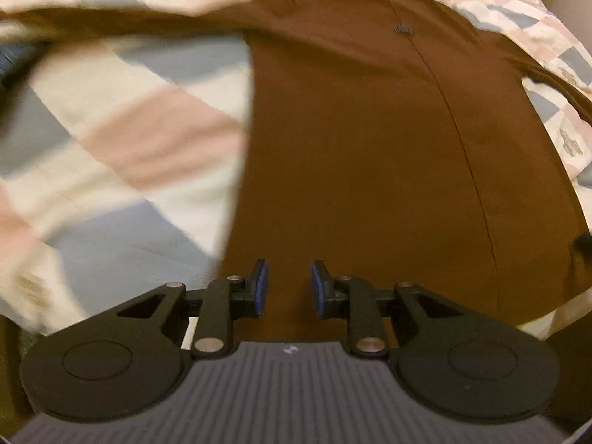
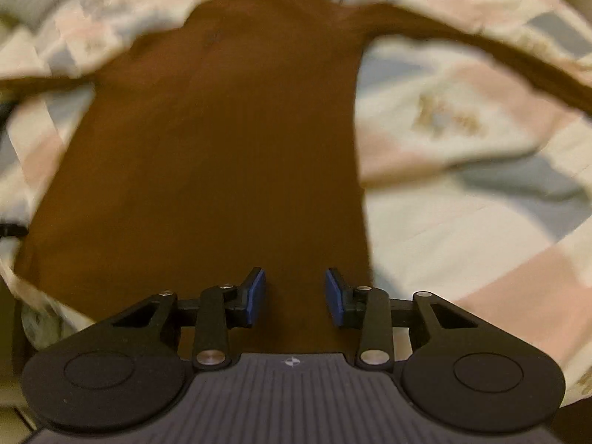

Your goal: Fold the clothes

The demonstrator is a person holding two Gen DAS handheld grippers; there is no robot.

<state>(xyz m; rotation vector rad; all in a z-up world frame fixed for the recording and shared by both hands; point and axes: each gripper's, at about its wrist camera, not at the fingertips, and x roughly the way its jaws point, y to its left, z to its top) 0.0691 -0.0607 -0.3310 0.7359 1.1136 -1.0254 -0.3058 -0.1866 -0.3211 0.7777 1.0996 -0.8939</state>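
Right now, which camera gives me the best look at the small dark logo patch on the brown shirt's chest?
Left wrist view: the patch on the brown shirt reads as a distinct dark mark beside the centre seam. In the right wrist view it is only a faint blurred smudge, hardly separable from the fabric.

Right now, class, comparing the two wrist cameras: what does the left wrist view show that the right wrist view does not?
Only the left wrist view shows the small dark tag and a long seam line on the brown garment. Only the right wrist view shows the garment's right sleeve stretching across the quilt. Both show the garment spread flat on the patchwork quilt, with open grippers, left and right, above its lower edge.
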